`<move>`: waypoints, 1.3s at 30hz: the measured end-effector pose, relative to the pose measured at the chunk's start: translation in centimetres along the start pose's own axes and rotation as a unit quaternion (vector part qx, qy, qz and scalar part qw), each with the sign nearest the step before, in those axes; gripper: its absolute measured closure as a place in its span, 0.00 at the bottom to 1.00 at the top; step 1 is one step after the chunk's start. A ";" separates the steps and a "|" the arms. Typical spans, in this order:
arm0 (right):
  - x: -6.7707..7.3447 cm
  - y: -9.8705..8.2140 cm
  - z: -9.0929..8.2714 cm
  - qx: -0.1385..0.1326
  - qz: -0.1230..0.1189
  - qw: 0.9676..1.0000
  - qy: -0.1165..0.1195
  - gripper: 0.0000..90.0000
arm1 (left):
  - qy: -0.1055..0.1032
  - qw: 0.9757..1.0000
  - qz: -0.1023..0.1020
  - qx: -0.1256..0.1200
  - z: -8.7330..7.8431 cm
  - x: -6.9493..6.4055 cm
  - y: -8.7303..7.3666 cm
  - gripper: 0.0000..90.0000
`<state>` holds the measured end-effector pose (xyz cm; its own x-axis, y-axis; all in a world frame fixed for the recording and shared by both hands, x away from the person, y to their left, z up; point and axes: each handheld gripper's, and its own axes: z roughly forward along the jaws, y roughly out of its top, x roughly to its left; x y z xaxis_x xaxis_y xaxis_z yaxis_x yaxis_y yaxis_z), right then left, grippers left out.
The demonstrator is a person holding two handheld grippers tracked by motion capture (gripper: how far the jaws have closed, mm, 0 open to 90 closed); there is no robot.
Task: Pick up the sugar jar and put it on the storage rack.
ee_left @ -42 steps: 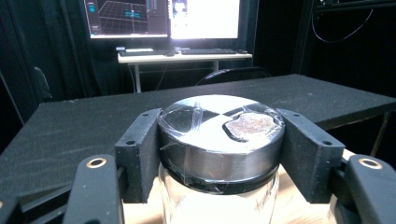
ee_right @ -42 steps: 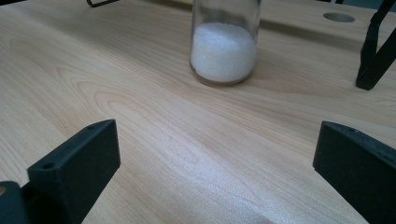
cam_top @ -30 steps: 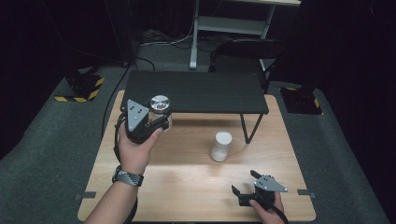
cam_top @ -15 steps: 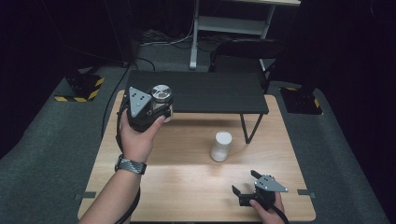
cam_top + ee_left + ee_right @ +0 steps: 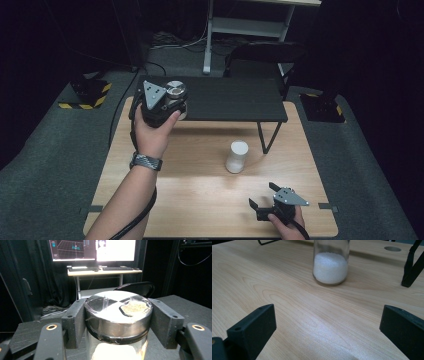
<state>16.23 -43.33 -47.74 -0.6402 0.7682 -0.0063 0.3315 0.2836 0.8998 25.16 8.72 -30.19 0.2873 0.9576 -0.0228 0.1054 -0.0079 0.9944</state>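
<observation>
Your left gripper (image 5: 172, 102) clamps metal-capped jar (image 5: 118, 315), jaws pressed on cap sides; jar held upright over left end of black shelf (image 5: 235, 100), far left of table (image 5: 200, 195). Your right gripper (image 5: 265, 200) rests at near right, jaws wide, nothing between. Second jar (image 5: 236, 156), white powder inside, stands mid-table, well apart.

worktop (image 5: 165, 190): light wood, on grey carpet | shelf (image 5: 235, 97): black, low, across the worktop's far end | white jar (image 5: 236, 156): upright on the worktop, near the shelf's right leg | chair (image 5: 262, 52): black, behind the shelf | monitors (image 5: 95, 248): lit, on a far desk
</observation>
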 end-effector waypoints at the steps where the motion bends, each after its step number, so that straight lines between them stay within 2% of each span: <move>1: 0.0 0.0 0.0 0.000 0.000 1.000 0.000 0.00 | 0.001 1.000 0.001 0.002 0.4 0.0 0.1 0.39; 12: -0.1 0.0 0.0 0.000 0.004 1.000 0.001 0.00 | 0.019 1.000 0.002 0.008 2.5 -0.1 0.3 0.39; 15: -0.1 0.0 -0.1 -0.001 0.002 1.000 0.001 0.00 | 0.018 1.000 0.004 0.008 2.8 0.1 0.1 0.39; 18: -0.1 -0.1 -0.1 -0.002 0.001 1.000 0.001 0.00 | 0.023 1.000 -0.001 0.008 3.3 0.1 0.1 0.39; 28: -0.1 -0.1 -0.1 -0.001 0.001 1.000 0.002 0.00 | 0.026 1.000 0.000 0.016 3.9 -0.5 0.3 0.39; 39: -0.1 -0.1 -0.1 -0.001 0.000 1.000 0.001 0.00 | 0.032 0.999 0.001 0.014 3.9 -0.8 0.1 0.38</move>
<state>16.18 -43.54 -47.77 -0.6419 0.7668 -0.0044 0.3300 0.2814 0.9011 28.66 6.81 -30.45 0.2262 0.9740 -0.0142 0.1326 -0.0164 0.9910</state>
